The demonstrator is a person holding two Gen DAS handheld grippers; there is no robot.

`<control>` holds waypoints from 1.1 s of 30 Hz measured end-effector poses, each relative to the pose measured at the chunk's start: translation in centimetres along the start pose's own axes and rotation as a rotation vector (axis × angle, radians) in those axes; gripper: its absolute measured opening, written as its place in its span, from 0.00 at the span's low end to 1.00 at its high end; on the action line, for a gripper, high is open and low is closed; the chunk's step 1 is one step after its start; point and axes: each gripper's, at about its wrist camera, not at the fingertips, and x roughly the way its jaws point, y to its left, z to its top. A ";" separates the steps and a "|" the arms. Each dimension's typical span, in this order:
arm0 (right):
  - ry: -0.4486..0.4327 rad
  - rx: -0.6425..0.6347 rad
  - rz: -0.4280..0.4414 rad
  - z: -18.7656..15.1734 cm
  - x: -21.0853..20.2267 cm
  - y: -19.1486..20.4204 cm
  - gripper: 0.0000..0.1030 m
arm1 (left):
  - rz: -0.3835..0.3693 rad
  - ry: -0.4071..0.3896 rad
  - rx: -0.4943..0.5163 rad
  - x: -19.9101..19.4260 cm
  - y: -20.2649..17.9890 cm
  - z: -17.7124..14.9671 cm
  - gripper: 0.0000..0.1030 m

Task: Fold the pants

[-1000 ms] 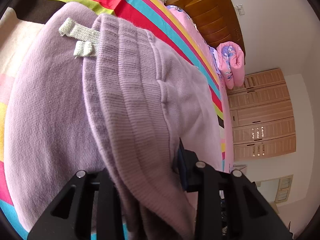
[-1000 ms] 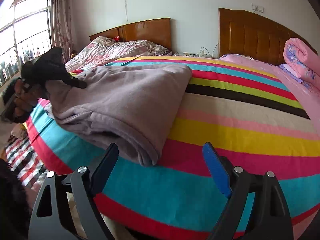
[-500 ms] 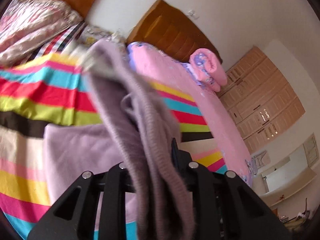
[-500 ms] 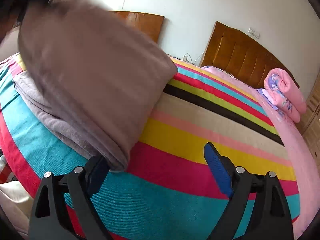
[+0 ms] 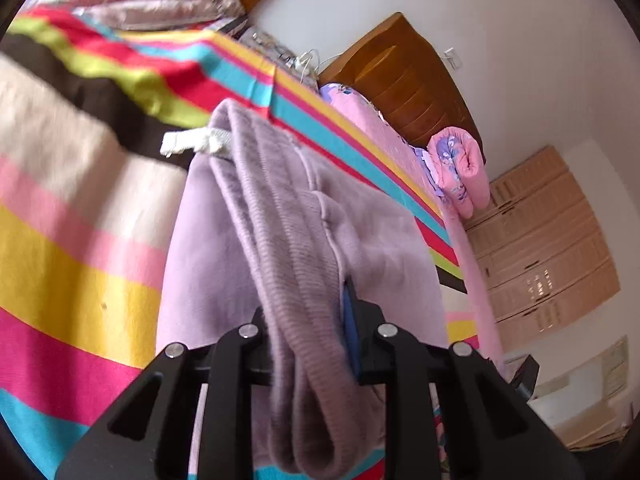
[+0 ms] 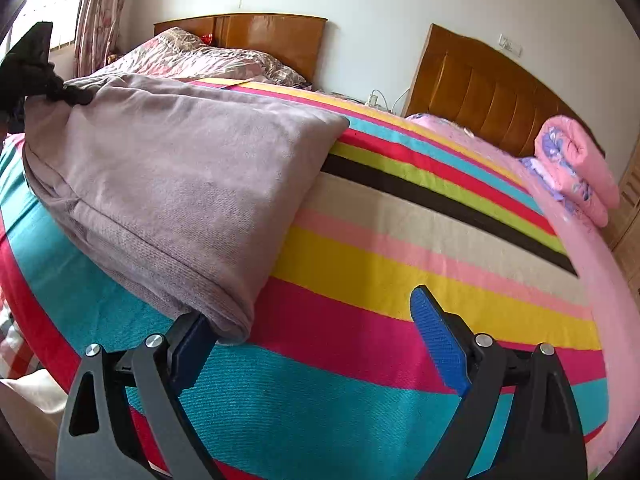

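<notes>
In left gripper [image 5: 308, 344]: ribbed, fuzzy lilac pants [image 5: 296, 248].

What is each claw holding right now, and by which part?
The left claw is shut on the pants at the ribbed waistband. The right claw is open and holds nothing; the pants' folded corner only lies by its left finger.

striped bedspread [image 6: 400, 272], rolled pink quilt [image 6: 576, 168]

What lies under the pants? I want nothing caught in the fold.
Around the pants, only the striped bedspread shows. Whatever lies directly beneath the fabric is covered.
</notes>
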 end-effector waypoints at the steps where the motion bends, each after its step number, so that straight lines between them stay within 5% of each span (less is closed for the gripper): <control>1: 0.002 0.008 0.011 0.0 0.0 -0.1 0.86 | 0.009 0.002 0.013 -0.2 0.3 -0.2 0.22; 3: 0.004 0.000 0.024 0.1 0.1 -0.3 0.86 | 0.038 0.032 -0.015 0.7 1.8 -0.7 0.23; 6: 0.040 -0.006 0.097 0.3 -0.2 -1.0 0.86 | -0.084 0.008 -0.107 1.5 5.3 -1.7 0.25; 8: 0.054 -0.002 0.197 0.3 -1.0 -2.0 0.86 | -0.060 0.001 -0.081 1.3 4.8 -1.7 0.28; 11: 0.016 0.059 0.344 0.0 -3.0 -4.1 0.86 | 0.057 -0.019 -0.057 0.1 3.2 -1.0 0.48; 13: -0.024 0.107 0.415 0.3 -4.0 -5.1 0.86 | 0.257 -0.093 -0.069 -2.5 1.9 -0.6 0.82; 14: -0.053 0.130 0.433 0.8 -4.2 -5.3 0.86 | 0.360 -0.151 -0.079 -3.8 1.2 -0.5 0.87; 16: -0.101 0.154 0.462 2.3 -4.2 -4.8 0.86 | 0.490 -0.255 -0.056 -6.1 -0.8 -0.9 0.86; 18: -0.139 0.141 0.469 3.9 -3.9 -3.6 0.85 | 0.463 -0.291 0.052 -6.4 -4.5 -1.6 0.86; 22: -0.134 0.041 0.504 6.6 -2.0 0.5 0.82 | 0.373 -0.177 0.303 -1.8 -11.3 -4.2 0.88; 24: -0.063 -0.022 0.524 6.6 -0.4 2.8 0.80 | 0.414 -0.125 0.402 1.4 -12.6 -5.5 0.88; 27: -0.025 -0.127 0.475 5.3 0.8 5.6 0.80 | 0.510 -0.047 0.419 4.1 -9.7 -8.3 0.87; 33: 0.009 -0.132 0.542 5.8 1.1 5.2 0.86 | 0.465 -0.077 0.502 4.5 -7.5 -9.9 0.88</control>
